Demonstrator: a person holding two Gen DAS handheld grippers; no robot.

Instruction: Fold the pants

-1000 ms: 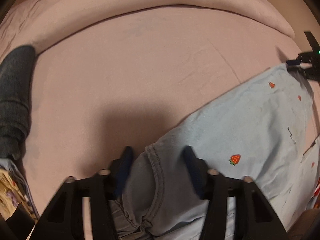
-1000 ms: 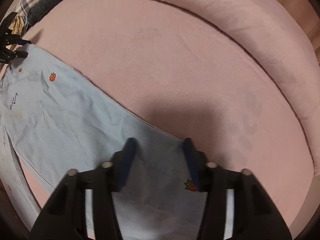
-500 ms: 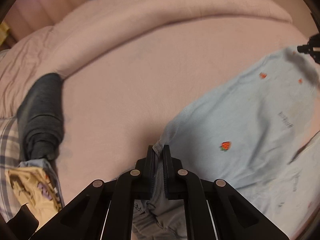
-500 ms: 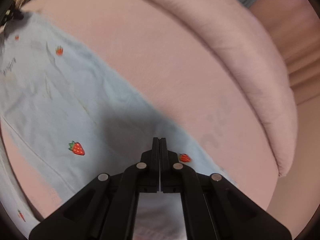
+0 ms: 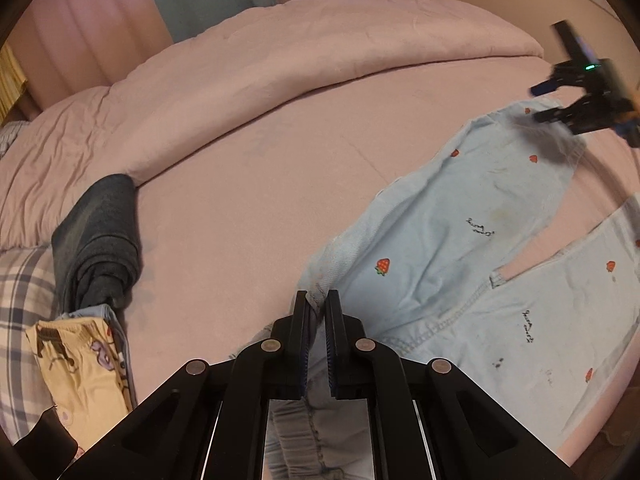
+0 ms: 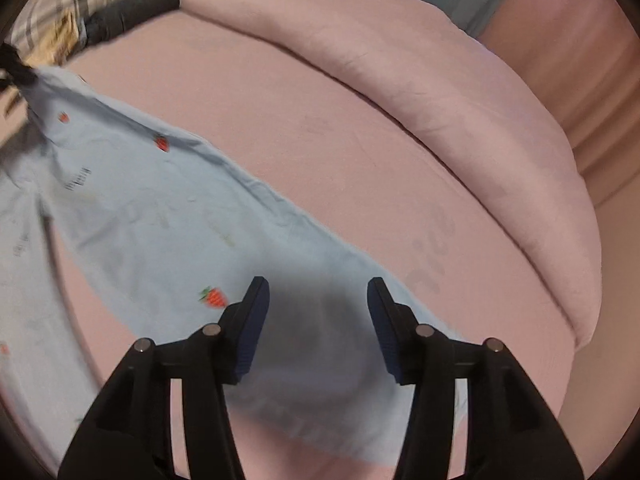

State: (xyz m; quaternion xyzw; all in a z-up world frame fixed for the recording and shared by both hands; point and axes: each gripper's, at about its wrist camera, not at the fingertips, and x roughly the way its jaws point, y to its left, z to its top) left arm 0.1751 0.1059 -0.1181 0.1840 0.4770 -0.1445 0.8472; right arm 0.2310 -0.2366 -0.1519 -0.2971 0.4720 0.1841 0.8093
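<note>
From your left wrist camera, your left gripper (image 5: 317, 300) has its fingers (image 5: 301, 320) pressed together on the gathered waistband of the pants (image 5: 452, 248), with a ridge of seam sticking up between them. The light blue pants, dotted with small strawberries, stretch from that pinch toward the far right across the pink bed (image 5: 248, 184), both legs showing with a strip of sheet between them. Your right gripper (image 5: 576, 96) appears at the far end of the upper leg, over its hem. This view alone gives you the clutter at the left: a dark grey rolled garment (image 5: 96, 240), a yellow printed cloth (image 5: 76, 360) below it and a plaid pillow (image 5: 20, 292) at the edge. A folded pink duvet (image 5: 280, 60) lies along the back of the bed.

From your right wrist camera, your right gripper (image 6: 318, 308) has its fingers (image 6: 252, 320) spread wide apart with nothing between them; they hang over the hem end of the pants (image 6: 160, 216), casting a dark shadow on the cloth. Here the leg runs up to the far left, where your left gripper (image 6: 16, 72) shows only as a dark blurred shape at the edge of the cloth. The rolled garment (image 6: 132, 8) and pillow (image 6: 72, 4) sit small in the upper left corner, and the duvet (image 6: 460, 92) curves along the right.
</note>
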